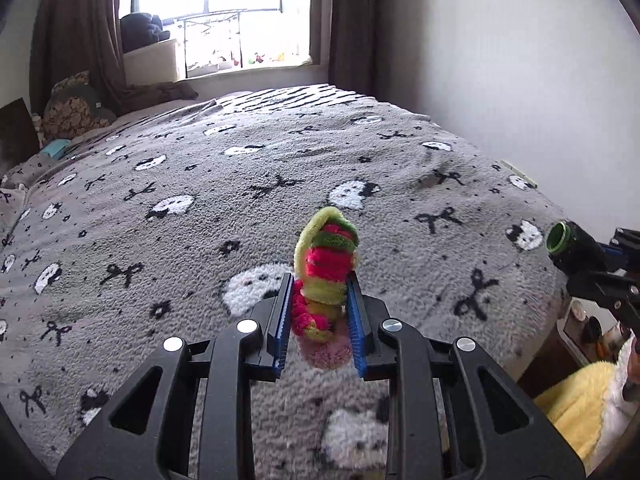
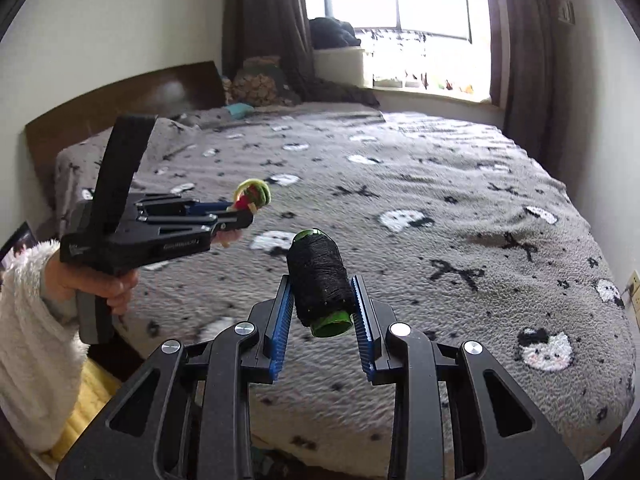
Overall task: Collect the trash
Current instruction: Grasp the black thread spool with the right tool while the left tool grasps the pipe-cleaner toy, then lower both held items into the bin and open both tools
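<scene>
My left gripper [image 1: 320, 284] is shut on a fuzzy twist of pink, red and green pipe cleaners [image 1: 326, 268], held above the bed. The same left gripper [image 2: 244, 210] shows from the side in the right wrist view, with the pipe cleaner bundle [image 2: 252, 196] sticking out of its tips. My right gripper [image 2: 320, 286] is shut on a spool of black thread [image 2: 318, 280] with a green core. In the left wrist view the right gripper [image 1: 560, 246] enters at the right edge with the spool's green end [image 1: 559, 237] showing.
A grey fleece blanket [image 1: 280, 184] with white faces and black bows covers the bed [image 2: 440, 216]. A dark headboard [image 2: 132, 100] and pillows [image 2: 260, 84] lie at its far end. Window [image 1: 216, 12] and brown curtains [image 1: 76, 28] stand behind. A white-sleeved hand [image 2: 92, 284] holds the left gripper.
</scene>
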A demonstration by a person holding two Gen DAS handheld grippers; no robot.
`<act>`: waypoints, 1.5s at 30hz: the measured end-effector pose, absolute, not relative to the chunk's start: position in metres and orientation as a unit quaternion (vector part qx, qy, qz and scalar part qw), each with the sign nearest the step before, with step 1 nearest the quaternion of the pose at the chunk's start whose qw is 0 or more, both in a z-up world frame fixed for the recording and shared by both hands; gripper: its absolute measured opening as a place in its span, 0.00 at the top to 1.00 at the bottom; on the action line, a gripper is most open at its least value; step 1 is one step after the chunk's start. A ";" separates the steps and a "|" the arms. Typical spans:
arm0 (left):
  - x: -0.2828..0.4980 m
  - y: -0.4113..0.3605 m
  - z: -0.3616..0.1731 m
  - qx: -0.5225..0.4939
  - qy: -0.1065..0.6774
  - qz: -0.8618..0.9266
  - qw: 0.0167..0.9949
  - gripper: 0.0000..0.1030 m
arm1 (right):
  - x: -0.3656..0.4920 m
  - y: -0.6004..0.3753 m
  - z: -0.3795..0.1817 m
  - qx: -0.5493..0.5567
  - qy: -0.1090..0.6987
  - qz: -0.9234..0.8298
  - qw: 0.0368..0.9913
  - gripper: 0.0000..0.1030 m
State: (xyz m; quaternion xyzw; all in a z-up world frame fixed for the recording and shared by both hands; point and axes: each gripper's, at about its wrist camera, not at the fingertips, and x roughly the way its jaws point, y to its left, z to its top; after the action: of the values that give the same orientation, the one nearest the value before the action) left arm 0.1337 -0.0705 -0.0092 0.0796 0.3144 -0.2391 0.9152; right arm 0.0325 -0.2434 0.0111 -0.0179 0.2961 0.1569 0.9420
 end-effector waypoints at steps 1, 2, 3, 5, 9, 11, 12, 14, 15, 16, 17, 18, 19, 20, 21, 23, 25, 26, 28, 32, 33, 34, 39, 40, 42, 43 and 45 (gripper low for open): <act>0.121 -0.068 -0.008 0.083 0.310 -0.244 0.915 0.77 | 0.023 -0.240 0.012 -0.018 0.290 0.161 0.943 0.71; 0.104 -0.063 -0.007 0.086 0.305 -0.249 0.915 0.77 | 0.013 -0.236 0.013 -0.018 0.284 0.165 0.945 0.71; 0.091 -0.060 -0.008 0.087 0.302 -0.252 0.915 0.77 | 0.000 -0.232 0.014 -0.017 0.276 0.169 0.946 0.71; 0.062 -0.052 -0.010 0.086 0.296 -0.259 0.915 0.77 | -0.020 -0.227 0.012 -0.011 0.267 0.175 0.948 0.71; 0.009 -0.042 -0.023 0.093 0.288 -0.269 0.914 0.77 | -0.052 -0.220 -0.005 0.008 0.270 0.177 0.946 0.71; -0.011 -0.038 -0.036 0.092 0.293 -0.270 0.912 0.77 | -0.059 -0.219 -0.020 0.024 0.286 0.177 0.941 0.71; -0.016 -0.037 -0.042 0.090 0.298 -0.271 0.911 0.77 | -0.063 -0.216 -0.032 0.026 0.298 0.171 0.939 0.71; -0.027 -0.036 -0.060 0.083 0.317 -0.269 0.906 0.77 | -0.066 -0.213 -0.049 0.024 0.314 0.156 0.936 0.71; -0.032 -0.036 -0.069 0.080 0.326 -0.269 0.903 0.77 | -0.066 -0.212 -0.062 0.025 0.328 0.148 0.933 0.71; -0.035 -0.036 -0.077 0.076 0.334 -0.269 0.900 0.77 | -0.065 -0.211 -0.073 0.031 0.341 0.145 0.928 0.71; -0.037 -0.036 -0.088 0.068 0.346 -0.269 0.896 0.77 | -0.065 -0.211 -0.082 0.037 0.350 0.143 0.925 0.71; -0.039 -0.035 -0.096 0.060 0.355 -0.270 0.893 0.77 | -0.063 -0.209 -0.094 0.046 0.362 0.140 0.920 0.71; -0.041 -0.035 -0.107 0.051 0.368 -0.269 0.889 0.77 | -0.063 -0.208 -0.103 0.049 0.369 0.135 0.918 0.71; -0.041 -0.036 -0.119 0.044 0.382 -0.264 0.885 0.77 | -0.061 -0.205 -0.114 0.050 0.378 0.125 0.916 0.71; -0.042 -0.037 -0.128 0.040 0.391 -0.260 0.882 0.77 | -0.061 -0.204 -0.124 0.052 0.385 0.122 0.914 0.71; -0.045 -0.039 -0.149 0.029 0.415 -0.251 0.874 0.77 | -0.058 -0.200 -0.139 0.066 0.399 0.122 0.907 0.71; -0.048 -0.038 -0.174 0.012 0.445 -0.243 0.862 0.77 | -0.056 -0.193 -0.153 0.076 0.412 0.124 0.899 0.71; -0.050 -0.038 -0.184 0.005 0.459 -0.241 0.855 0.77 | -0.056 -0.190 -0.157 0.077 0.416 0.126 0.897 0.71; -0.054 -0.036 -0.208 0.002 0.487 -0.233 0.842 0.77 | -0.054 -0.182 -0.165 0.072 0.426 0.129 0.893 0.71; -0.051 -0.029 -0.241 -0.002 0.527 -0.212 0.823 0.77 | -0.051 -0.174 -0.179 0.060 0.444 0.131 0.884 0.71; -0.047 -0.025 -0.247 0.000 0.531 -0.201 0.823 0.77 | -0.050 -0.175 -0.185 0.059 0.451 0.130 0.881 0.71; -0.044 -0.024 -0.251 0.002 0.532 -0.194 0.824 0.77 | -0.049 -0.175 -0.190 0.057 0.457 0.129 0.878 0.71; -0.030 -0.024 -0.273 0.025 0.542 -0.165 0.824 0.77 | -0.043 -0.172 -0.215 0.033 0.484 0.122 0.866 0.71; -0.027 -0.025 -0.276 0.025 0.545 -0.164 0.822 0.77 | -0.041 -0.171 -0.220 0.028 0.489 0.120 0.864 0.71; -0.025 -0.026 -0.284 0.024 0.556 -0.163 0.815 0.77 | -0.035 -0.170 -0.234 0.027 0.505 0.121 0.854 0.71; -0.023 -0.027 -0.288 0.022 0.562 -0.162 0.811 0.77 | -0.032 -0.171 -0.240 0.033 0.514 0.123 0.848 0.71; -0.020 -0.025 -0.299 0.013 0.578 -0.158 0.801 0.77 | -0.028 -0.175 -0.254 0.051 0.538 0.127 0.832 0.71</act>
State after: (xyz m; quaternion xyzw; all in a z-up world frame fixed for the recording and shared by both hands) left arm -0.0204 -0.0253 -0.2990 0.0133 0.5779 -0.1577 0.8006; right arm -0.0276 -0.1748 -0.2541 0.0513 0.5377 0.1271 0.8319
